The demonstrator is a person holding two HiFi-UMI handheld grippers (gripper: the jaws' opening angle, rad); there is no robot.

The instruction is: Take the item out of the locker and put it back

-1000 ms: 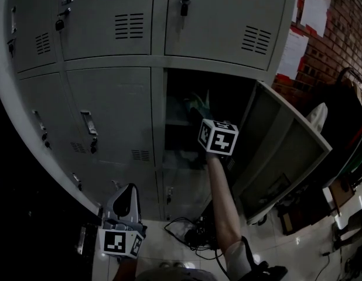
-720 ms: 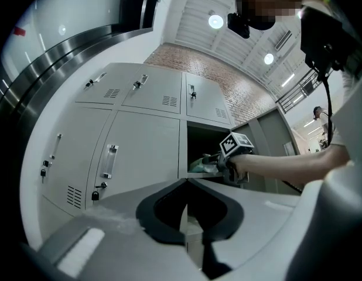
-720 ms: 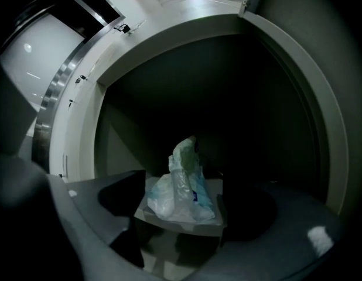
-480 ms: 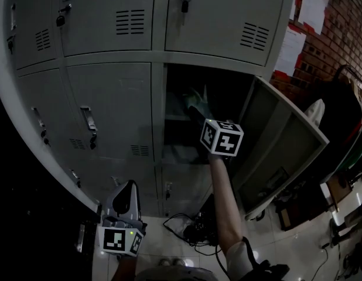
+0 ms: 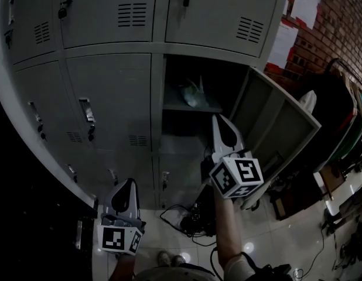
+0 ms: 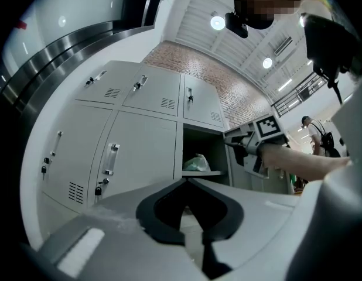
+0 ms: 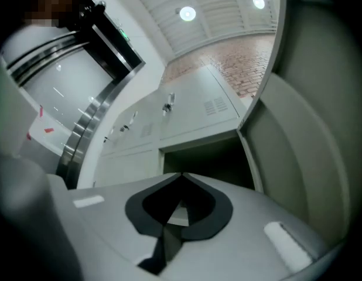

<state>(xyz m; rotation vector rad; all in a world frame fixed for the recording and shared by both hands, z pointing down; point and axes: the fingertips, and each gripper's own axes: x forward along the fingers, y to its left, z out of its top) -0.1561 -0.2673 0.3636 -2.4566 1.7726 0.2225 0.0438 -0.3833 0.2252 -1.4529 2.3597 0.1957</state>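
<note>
One bank of grey metal lockers [image 5: 111, 98] fills the space ahead of both tools. A red brick wall [image 5: 339, 28] with white paper sheets [image 5: 304, 2] pinned to it stands off to the right of the right tool, and a glossy pale tiled floor [image 5: 286, 244] lies below both.

One locker compartment is open straight ahead of the right tool, its grey door [image 5: 275, 127] swung out to that tool's right.

The right tool [image 5: 217, 117], with its marker cube toward the person, is held up in front of the open compartment and outside it. Its jaws are pressed together with nothing between them [image 7: 182, 173]. The left tool [image 5: 132, 181] hangs lower and to the left, in front of closed locker doors. Its jaws also meet at the tips and carry nothing [image 6: 185, 180].

Inside the open compartment, a thin grey shelf [image 5: 195, 108] sits above and beyond the right tool's tips. The pale green crumpled plastic bag [image 5: 191, 93] rests on that shelf, well apart from both tools; the left gripper view shows it too [image 6: 197, 163], to the left of the right tool [image 6: 229, 144].

A tangle of black cables [image 5: 190, 221] lies on the floor between the two tools, at the foot of the lockers.
</note>
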